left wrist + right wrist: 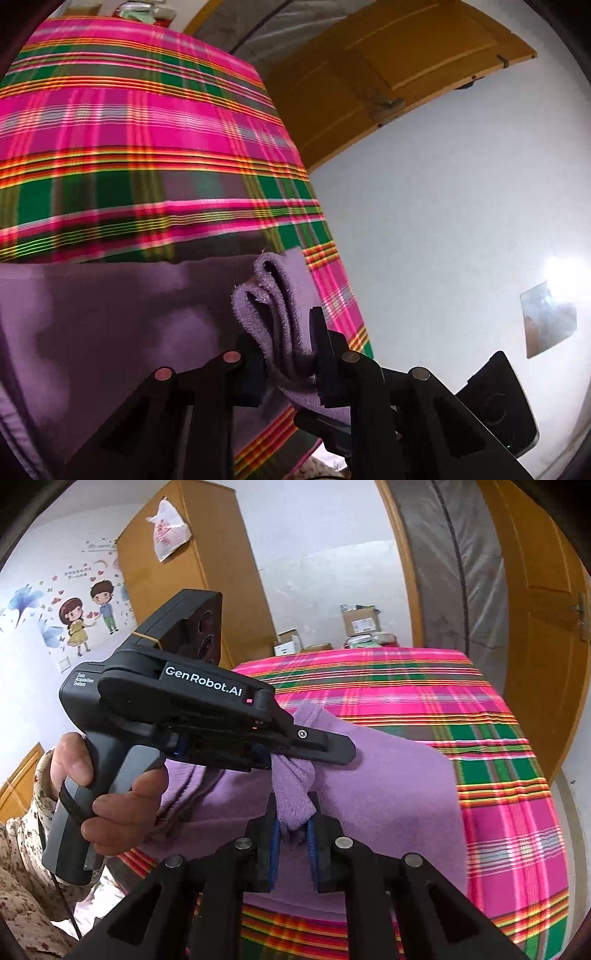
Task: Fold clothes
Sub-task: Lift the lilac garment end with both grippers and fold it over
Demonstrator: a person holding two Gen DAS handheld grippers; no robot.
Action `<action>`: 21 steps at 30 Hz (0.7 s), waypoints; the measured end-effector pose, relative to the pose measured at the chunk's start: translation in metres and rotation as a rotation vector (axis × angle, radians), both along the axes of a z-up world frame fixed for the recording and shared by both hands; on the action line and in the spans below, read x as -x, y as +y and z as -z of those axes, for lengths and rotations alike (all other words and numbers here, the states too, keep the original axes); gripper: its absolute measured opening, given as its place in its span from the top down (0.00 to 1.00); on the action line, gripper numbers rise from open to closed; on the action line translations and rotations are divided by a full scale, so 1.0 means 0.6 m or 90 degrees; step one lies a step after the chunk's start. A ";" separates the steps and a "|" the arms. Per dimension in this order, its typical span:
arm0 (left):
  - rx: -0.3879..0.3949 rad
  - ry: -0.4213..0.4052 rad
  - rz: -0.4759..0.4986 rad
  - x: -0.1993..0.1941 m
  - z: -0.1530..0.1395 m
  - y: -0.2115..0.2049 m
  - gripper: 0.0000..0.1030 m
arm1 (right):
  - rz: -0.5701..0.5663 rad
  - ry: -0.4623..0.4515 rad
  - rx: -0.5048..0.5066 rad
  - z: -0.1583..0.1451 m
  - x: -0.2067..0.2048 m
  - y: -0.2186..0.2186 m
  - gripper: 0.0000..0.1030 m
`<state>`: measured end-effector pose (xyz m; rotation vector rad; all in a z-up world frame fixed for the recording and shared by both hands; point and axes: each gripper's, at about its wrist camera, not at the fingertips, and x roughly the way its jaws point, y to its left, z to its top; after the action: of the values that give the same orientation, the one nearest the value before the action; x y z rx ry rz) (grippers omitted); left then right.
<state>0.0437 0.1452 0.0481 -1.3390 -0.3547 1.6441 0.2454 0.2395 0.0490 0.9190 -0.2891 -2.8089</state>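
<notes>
Purple fleecy garment [388,775], spread across a bed under a pink-and-green plaid bedcover [498,738], one bunched edge lifted clear of the rest. Layered folds of that edge pinched between the fingers of the left gripper [286,363], clenched on the cloth. Same edge gripped again just beside it by the right gripper [291,827], blue pads pressed tight on a doubled wad of fabric. Both grippers close together, nearly touching, over the near side of the bed. Left gripper in a bare hand [107,794], floral sleeve behind it.

Judged progress: early to middle. Garment lying fairly flat, looks partly doubled over, no finished tidy stack in sight. Apparently left to do: carry the held edge across, lay it down, smooth it, perhaps fold again.

Further out: yellow wooden door [388,74], pale floor, cardboard boxes [358,622] beyond the bed, cartoon wall stickers [88,616].
</notes>
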 end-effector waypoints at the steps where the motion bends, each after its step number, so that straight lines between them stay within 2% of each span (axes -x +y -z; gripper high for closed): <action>1: 0.005 0.003 -0.006 0.001 0.002 -0.005 0.81 | -0.006 -0.002 0.001 0.002 0.004 -0.006 0.87; 11: 0.035 0.002 -0.055 0.016 0.029 -0.051 0.81 | -0.050 -0.028 0.007 0.028 0.041 -0.042 0.87; 21: 0.075 -0.003 -0.090 0.035 0.058 -0.071 0.82 | -0.063 -0.067 0.014 0.064 0.069 -0.059 0.87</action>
<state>0.0226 0.1024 0.0135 -1.4331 -0.3667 1.8035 0.2039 0.2039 0.0104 1.0480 -0.2804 -2.6672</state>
